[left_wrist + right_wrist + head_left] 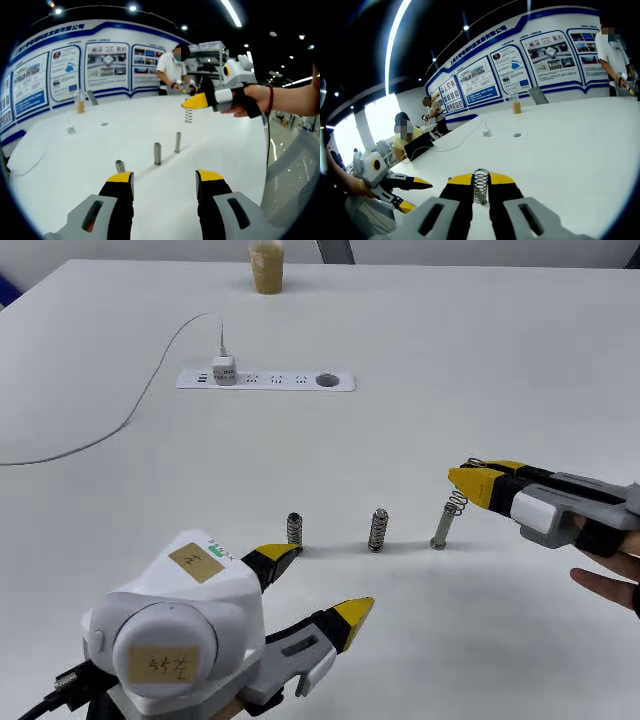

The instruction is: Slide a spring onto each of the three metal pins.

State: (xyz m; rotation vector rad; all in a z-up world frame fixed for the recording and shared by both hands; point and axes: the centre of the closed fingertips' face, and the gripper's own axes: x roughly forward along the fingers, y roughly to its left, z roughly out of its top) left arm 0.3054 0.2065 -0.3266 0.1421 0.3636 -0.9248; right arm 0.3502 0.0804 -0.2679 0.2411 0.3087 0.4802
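Bright overhead strip lighting, soft shadows, sharp focus, fisheye-bent edges

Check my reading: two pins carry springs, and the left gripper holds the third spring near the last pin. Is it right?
One thing is wrong: the right gripper, not the left, holds the third spring; the right gripper view shows it between those jaws. The left pin and middle pin do carry springs, and the spring is near the last pin.

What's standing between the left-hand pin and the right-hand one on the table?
A third pin, upright with a spring already on it, as the head view shows.
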